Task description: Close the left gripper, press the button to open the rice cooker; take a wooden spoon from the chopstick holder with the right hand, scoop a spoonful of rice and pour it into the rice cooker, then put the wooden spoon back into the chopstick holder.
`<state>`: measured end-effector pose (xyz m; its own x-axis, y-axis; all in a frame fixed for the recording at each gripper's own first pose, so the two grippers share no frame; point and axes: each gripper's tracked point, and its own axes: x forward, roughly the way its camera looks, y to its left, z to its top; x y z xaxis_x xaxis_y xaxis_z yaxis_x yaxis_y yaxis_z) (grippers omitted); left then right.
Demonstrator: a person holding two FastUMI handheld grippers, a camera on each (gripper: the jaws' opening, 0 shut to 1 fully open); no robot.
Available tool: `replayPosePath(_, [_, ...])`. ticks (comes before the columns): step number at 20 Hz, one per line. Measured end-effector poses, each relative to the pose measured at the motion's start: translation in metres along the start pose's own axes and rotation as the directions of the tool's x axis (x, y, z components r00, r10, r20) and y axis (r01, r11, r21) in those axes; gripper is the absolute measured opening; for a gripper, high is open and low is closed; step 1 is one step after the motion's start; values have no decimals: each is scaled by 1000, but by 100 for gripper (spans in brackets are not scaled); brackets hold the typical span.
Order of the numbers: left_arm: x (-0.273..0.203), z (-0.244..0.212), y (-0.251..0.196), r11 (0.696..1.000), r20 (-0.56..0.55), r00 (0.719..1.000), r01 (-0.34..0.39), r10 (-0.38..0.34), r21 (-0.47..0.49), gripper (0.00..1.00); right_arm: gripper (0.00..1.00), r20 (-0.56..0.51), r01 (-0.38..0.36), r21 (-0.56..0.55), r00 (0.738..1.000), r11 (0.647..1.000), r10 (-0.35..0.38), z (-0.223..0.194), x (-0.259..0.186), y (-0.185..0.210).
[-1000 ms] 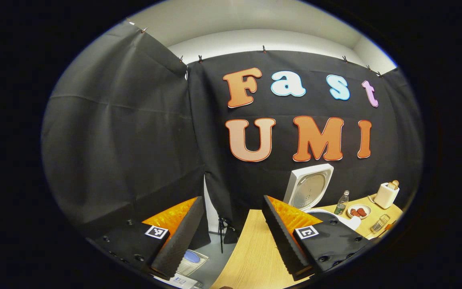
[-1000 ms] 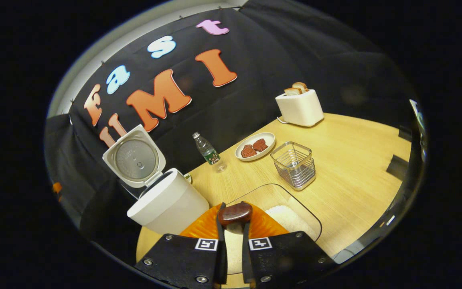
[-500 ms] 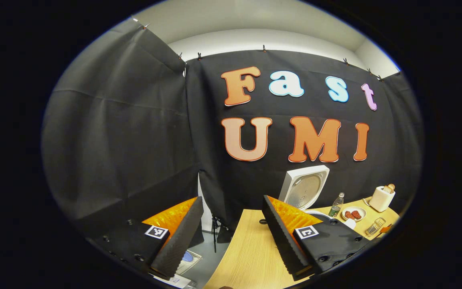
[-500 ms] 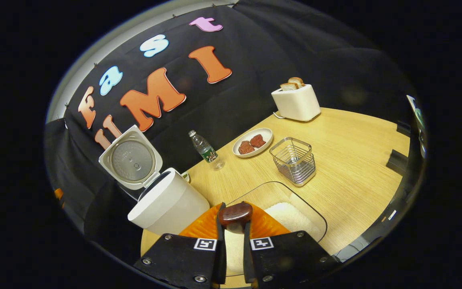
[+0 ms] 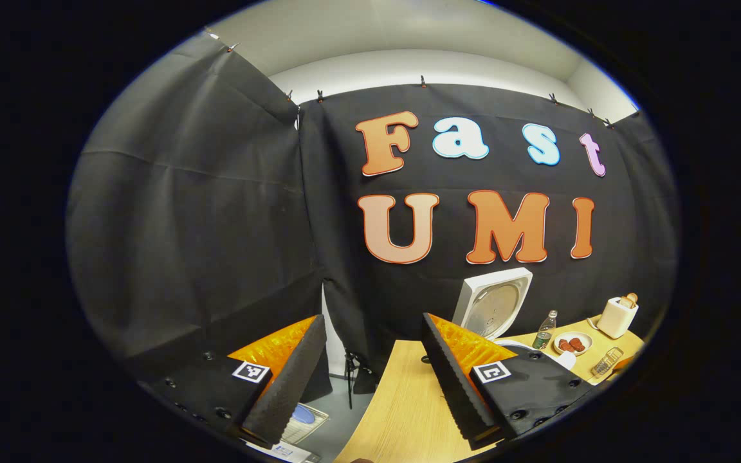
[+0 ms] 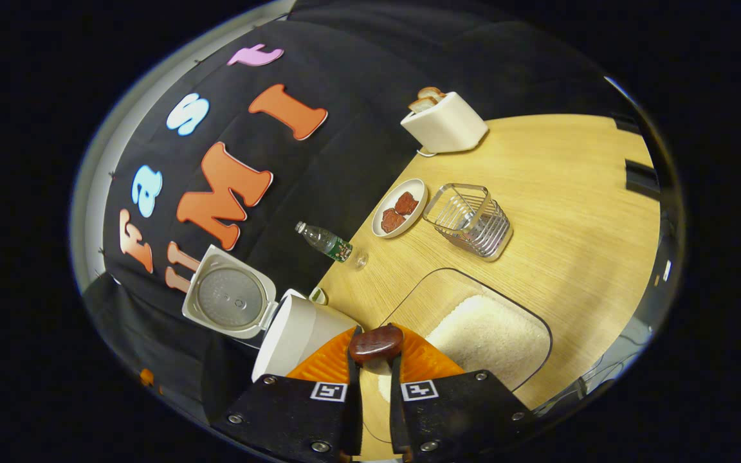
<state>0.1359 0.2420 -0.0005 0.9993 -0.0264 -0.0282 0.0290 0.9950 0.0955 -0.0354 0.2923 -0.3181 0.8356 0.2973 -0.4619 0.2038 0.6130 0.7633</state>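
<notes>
In the right gripper view my right gripper [image 6: 374, 352] is shut on the handle of a dark wooden spoon [image 6: 377, 341], whose rounded end pokes up between the fingertips. The white rice cooker [image 6: 296, 325] stands just left of the fingers, its lid [image 6: 229, 298] swung open. A clear tray of white rice [image 6: 483, 334] lies to their right. The wire chopstick holder [image 6: 471, 220] stands farther off. In the left gripper view my left gripper [image 5: 372, 319] is open, holds nothing, and faces the booth wall over the table's left edge; the open cooker lid [image 5: 494, 303] rises at the right.
On the wooden table [image 6: 576, 193] stand a white toaster [image 6: 444, 121] with bread, a plate [image 6: 399, 207] with dark red pieces and a small water bottle [image 6: 329, 242]. The table's left edge [image 5: 377, 392] drops to the floor beside a stand.
The right gripper has rolled and shifted toward the cooker with the spoon, so the rice tray now lies to the right of its fingers. The left gripper has barely moved.
</notes>
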Motion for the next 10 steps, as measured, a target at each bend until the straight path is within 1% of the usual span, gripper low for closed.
replayPosePath(2, [0, 0, -1, 1000, 2, 1000, 0, 0, -6, 99, 16, -10, -23, 111, 1000, 994, 25, 1, -1, -6])
replayPosePath(4, [0, 1, -1, 1000, 2, 1000, -1, 1, -11, 99, 17, -13, -33, 189, 999, 981, 36, 2, -5, -13])
replayPosePath(6, [0, 5, 2, 1000, 9, 1000, -8, 8, -12, 100, 16, -5, -27, 227, 1000, 973, 29, 6, -9, -19])
replayPosePath(10, [0, 1, 3, 1000, 5, 1000, -18, 18, -11, 99, 16, 21, -24, 266, 1000, 964, 19, 26, -16, -25])
